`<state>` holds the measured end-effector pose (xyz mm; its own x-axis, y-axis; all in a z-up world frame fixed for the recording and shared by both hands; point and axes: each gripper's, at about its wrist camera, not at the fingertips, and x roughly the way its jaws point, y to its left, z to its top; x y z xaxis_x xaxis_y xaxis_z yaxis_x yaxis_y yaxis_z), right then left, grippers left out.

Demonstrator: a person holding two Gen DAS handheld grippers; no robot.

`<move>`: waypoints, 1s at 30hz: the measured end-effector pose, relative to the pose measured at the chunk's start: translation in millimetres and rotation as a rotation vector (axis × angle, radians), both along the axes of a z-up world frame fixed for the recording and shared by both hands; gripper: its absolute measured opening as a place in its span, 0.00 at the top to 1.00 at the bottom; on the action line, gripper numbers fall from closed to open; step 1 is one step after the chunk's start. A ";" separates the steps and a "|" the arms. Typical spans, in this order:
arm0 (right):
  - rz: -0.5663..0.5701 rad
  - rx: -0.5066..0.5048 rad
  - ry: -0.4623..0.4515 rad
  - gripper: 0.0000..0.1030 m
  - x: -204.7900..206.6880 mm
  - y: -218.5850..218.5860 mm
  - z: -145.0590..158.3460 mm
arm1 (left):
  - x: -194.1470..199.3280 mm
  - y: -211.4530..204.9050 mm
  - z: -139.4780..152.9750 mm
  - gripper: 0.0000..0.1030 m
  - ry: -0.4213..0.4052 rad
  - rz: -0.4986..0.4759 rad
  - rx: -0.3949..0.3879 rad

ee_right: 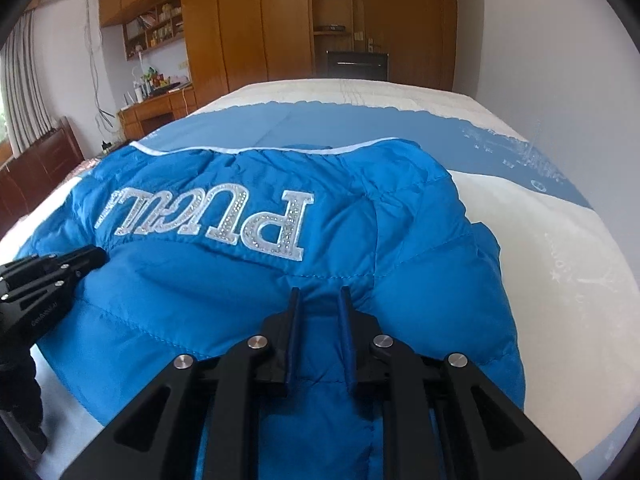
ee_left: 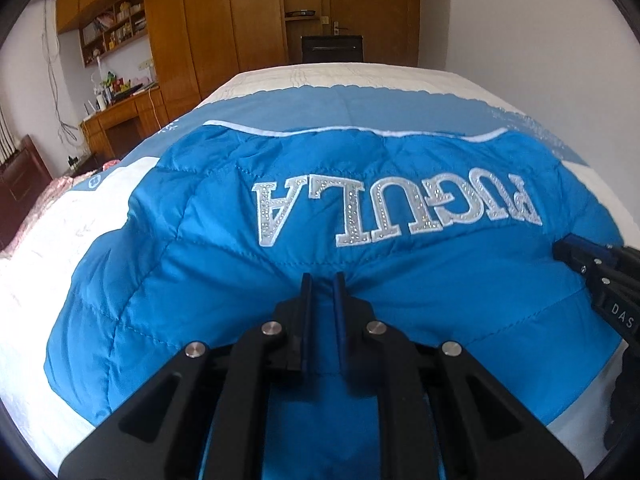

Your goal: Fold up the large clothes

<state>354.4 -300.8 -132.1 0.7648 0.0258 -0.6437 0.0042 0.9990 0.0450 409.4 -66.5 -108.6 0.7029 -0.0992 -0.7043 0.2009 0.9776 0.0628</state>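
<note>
Bright blue quilted jacket (ee_left: 224, 280), white rhinestone lettering (ee_left: 396, 210); black grippers.

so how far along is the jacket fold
Early to midway, by the look of it. Done: the blue jacket lies back-up on the bed, lettering showing. In hand: the left tool and right tool each pinch its near edge. Left: no finished fold shows; the near edge has yet to be carried over toward the far white-trimmed edge.

Each claw is matte black, with angular linkage arms carrying triangular cut-outs. Left claw (ee_left: 323, 280) and right claw (ee_right: 320, 294): two thin fingers with dark blue inner pads, four round silver pivot screws. White lettering "DAS" marks one side.
</note>
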 end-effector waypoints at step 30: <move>0.051 -0.007 -0.001 0.84 -7.8 11.9 -2.5 | -16.3 -17.0 -2.3 0.91 -0.026 -0.028 0.030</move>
<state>346.6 -288.9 -134.6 0.7630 0.0600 -0.6436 -0.0464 0.9982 0.0380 393.2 -83.5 -110.9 0.7180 -0.0985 -0.6890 0.2263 0.9692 0.0972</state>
